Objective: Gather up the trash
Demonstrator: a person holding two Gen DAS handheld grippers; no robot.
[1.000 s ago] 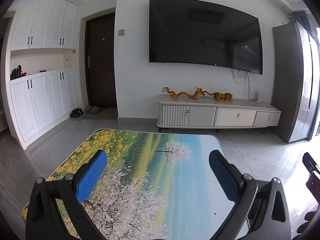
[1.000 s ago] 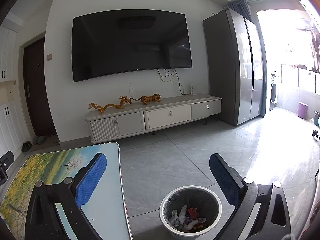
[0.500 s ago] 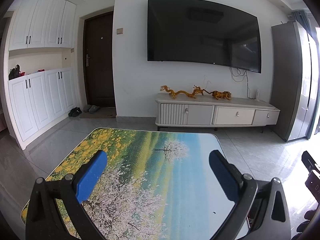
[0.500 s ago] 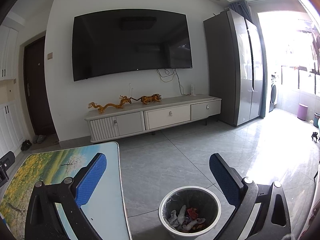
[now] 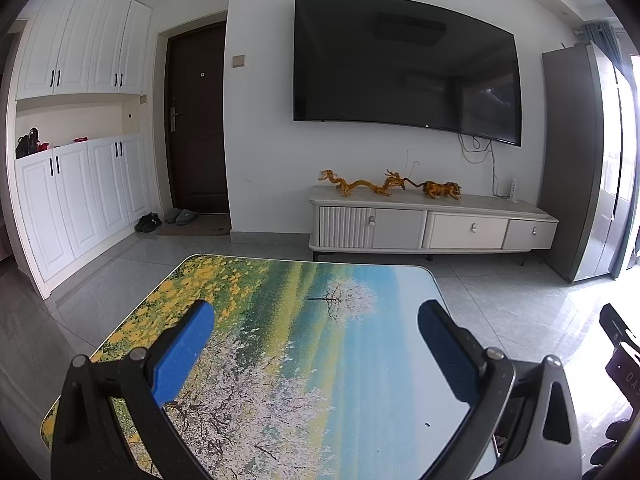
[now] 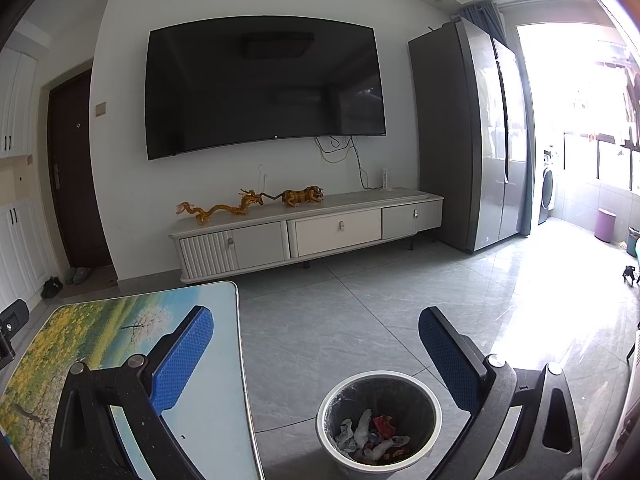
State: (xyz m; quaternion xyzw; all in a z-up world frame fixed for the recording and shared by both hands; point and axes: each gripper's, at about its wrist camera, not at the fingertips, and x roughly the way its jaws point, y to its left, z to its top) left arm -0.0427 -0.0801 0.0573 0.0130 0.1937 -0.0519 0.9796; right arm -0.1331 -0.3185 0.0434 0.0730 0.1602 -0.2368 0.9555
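Where the grey tiled floor (image 6: 360,320) meets the right edge of the low table with the printed landscape top (image 6: 208,420), a round bin with a pale rim and a dark liner (image 6: 424,396) stands just beside that edge. Crumpled scraps of trash, white, red and orange (image 6: 374,434), lie at its bottom; the heap sits well below the rim.

Right gripper (image 6: 316,354): hovers above and behind the bin, blue-padded fingers (image 6: 182,360) spread wide, nothing between them. Its left finger overlaps the table's right edge in view; its right finger is over the floor.

Left gripper (image 5: 316,352): held level over the near half of the same table top (image 5: 304,320), blue pads (image 5: 182,356) wide apart, nothing held. A small dark speck (image 5: 427,425) lies near the table's near right corner; cannot tell what it is.

Writing: a small logo at the bottom centre of the wall-mounted black television (image 6: 264,88), too small to read. Partial white lettering on a dark device at the right edge of the left wrist view (image 5: 624,364), not legible.
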